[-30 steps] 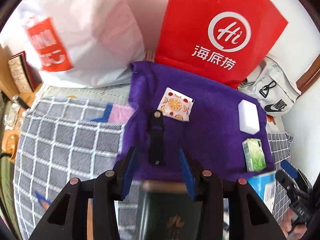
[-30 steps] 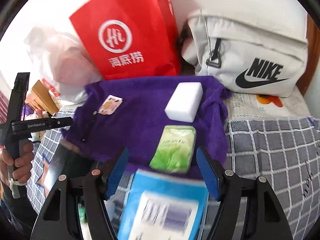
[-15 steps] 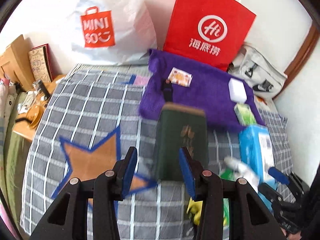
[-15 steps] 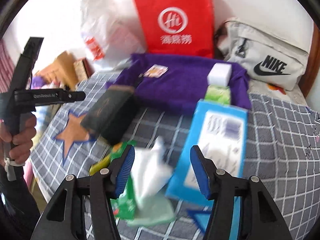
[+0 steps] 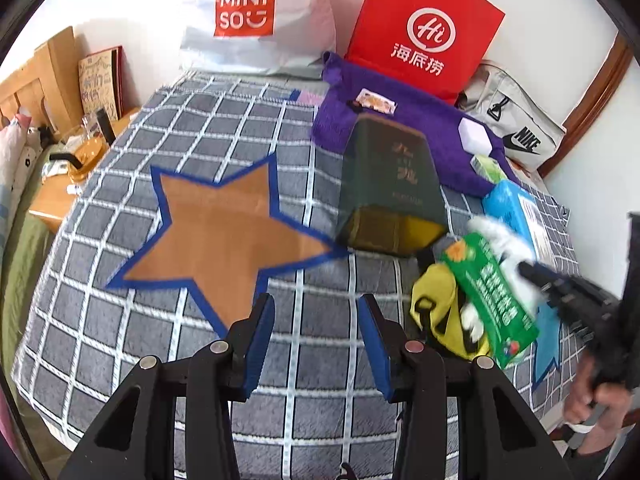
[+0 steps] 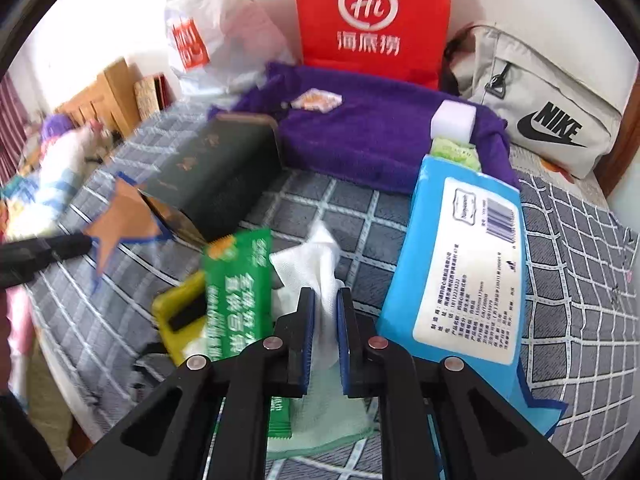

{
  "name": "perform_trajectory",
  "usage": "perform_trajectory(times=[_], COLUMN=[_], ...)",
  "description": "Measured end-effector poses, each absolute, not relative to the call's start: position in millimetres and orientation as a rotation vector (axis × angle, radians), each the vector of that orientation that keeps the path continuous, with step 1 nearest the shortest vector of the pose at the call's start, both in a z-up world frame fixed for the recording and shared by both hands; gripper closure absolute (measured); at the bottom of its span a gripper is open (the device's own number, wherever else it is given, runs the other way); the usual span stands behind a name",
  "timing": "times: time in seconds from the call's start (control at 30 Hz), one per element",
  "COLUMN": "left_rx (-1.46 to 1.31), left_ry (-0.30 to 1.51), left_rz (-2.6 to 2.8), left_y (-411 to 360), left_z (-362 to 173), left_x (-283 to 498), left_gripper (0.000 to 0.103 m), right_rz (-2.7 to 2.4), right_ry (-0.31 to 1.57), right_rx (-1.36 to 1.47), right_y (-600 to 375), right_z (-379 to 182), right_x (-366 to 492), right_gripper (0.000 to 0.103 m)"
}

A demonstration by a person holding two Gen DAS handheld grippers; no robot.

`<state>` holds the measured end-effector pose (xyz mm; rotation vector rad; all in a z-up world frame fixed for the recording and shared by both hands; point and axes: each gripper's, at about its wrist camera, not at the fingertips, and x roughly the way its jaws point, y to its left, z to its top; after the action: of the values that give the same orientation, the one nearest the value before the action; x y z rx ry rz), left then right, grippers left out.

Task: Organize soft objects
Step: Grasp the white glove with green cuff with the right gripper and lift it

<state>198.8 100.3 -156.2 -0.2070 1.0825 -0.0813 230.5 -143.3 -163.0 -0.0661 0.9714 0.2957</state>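
My right gripper (image 6: 325, 296) is closing its jaws, and the blue pads press on a white tissue (image 6: 316, 260) that sticks up from a green pack (image 6: 236, 280). A yellow item (image 6: 176, 312) lies under that pack. A blue wipes pack (image 6: 460, 264) lies just right of the gripper. In the left wrist view, my left gripper (image 5: 316, 312) hangs open over the checked blanket with nothing between its fingers. The right gripper (image 5: 536, 272) reaches the tissue (image 5: 504, 244) at that view's right edge. A dark green box (image 5: 388, 184) lies ahead, in front of the purple towel (image 5: 432, 120).
On the towel are a white sponge (image 6: 454, 120), a small green tissue pack (image 6: 456, 150) and a patterned sachet (image 6: 316, 100). A red paper bag (image 6: 372, 20), a white plastic bag (image 5: 248, 12) and a grey Nike bag (image 6: 548, 120) line the wall. A bedside table (image 5: 60, 192) stands left.
Both grippers have drawn back from the purple towel toward the near side of the bed. The right jaws have gone from wide apart to closed on the white tissue.
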Motion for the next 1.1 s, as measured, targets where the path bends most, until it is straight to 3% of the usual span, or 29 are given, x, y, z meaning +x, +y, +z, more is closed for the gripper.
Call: perform_trajectory(times=[0.27,0.47,0.97,1.07,1.1], left_rx=[-0.229,-0.257,-0.235,-0.220,-0.213], left_ry=[1.130,1.138,1.125,1.120,1.118], left_rz=[-0.132,-0.190,-0.290,-0.283,-0.278], left_y=[83.0,68.5,-8.8,-25.4,-30.6], left_z=[-171.8,-171.0,-154.1,-148.2,-147.2], left_x=[183.4,169.0,175.0,185.2,188.8], left_gripper=[0.062,0.062,0.058,0.050,0.049], right_rz=[0.361,0.342,0.186,0.182,0.183], right_ry=[0.785,0.735,0.905,0.933,0.934], right_rx=[0.076,0.086,0.025,0.019,0.021], right_y=[-153.6,-170.2,-227.5,-231.1,-232.5], right_z=[-90.3,-71.7,-158.7,-175.7,-178.8], right_x=[198.2,169.4,108.5,110.5,110.5], right_gripper=[0.092,0.092,0.091,0.086,0.078])
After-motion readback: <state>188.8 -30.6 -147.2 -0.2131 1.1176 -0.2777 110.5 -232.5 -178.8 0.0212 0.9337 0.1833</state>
